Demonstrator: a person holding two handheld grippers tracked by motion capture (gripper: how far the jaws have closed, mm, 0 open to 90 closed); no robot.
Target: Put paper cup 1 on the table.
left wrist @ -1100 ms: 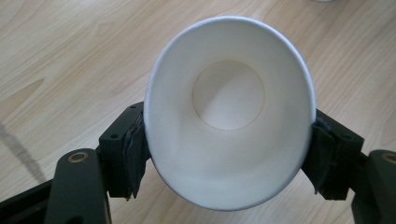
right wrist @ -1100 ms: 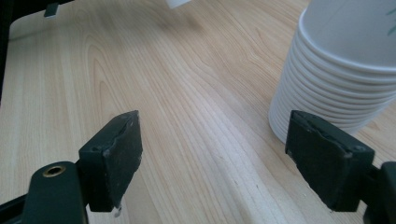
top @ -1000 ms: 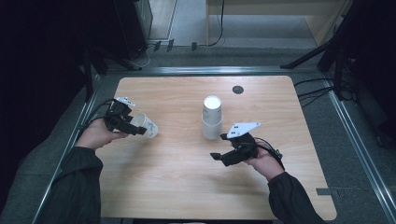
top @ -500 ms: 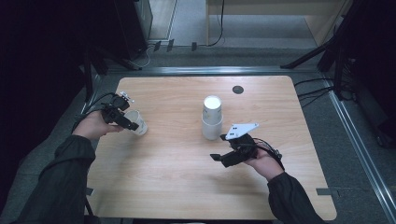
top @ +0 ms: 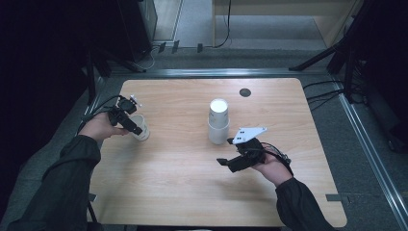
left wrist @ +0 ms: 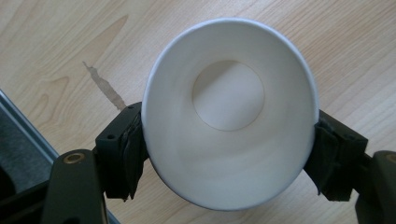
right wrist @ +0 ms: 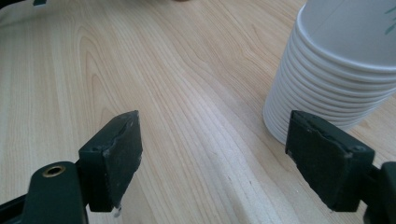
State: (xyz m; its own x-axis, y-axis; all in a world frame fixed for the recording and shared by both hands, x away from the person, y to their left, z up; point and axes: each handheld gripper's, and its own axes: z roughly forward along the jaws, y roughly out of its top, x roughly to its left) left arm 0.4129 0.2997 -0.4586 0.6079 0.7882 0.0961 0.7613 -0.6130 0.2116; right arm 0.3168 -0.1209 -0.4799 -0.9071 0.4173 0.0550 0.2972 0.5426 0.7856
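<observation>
A single white paper cup (top: 140, 128) stands mouth up near the table's left edge. My left gripper (top: 136, 129) reaches down around it. In the left gripper view both pads still touch the cup (left wrist: 229, 121) on its sides; the jaws have just been opening with the cup between them. An upside-down stack of white paper cups (top: 218, 122) stands at the table's middle. My right gripper (top: 223, 162) hovers open just in front of and to the right of it. In the right gripper view the stack (right wrist: 336, 60) lies beyond the right jaw, with nothing between the jaws of my right gripper (right wrist: 212, 140).
The wooden table (top: 183, 192) has a dark round grommet (top: 245, 92) at its back. A metal rail (top: 370, 159) runs past the right edge. Cables trail from both grippers. Dark stands and floor lie behind the table.
My left hand has moved left toward the table's edge with the cup, which went from tilted on its side to upright. The right hand has stayed put.
</observation>
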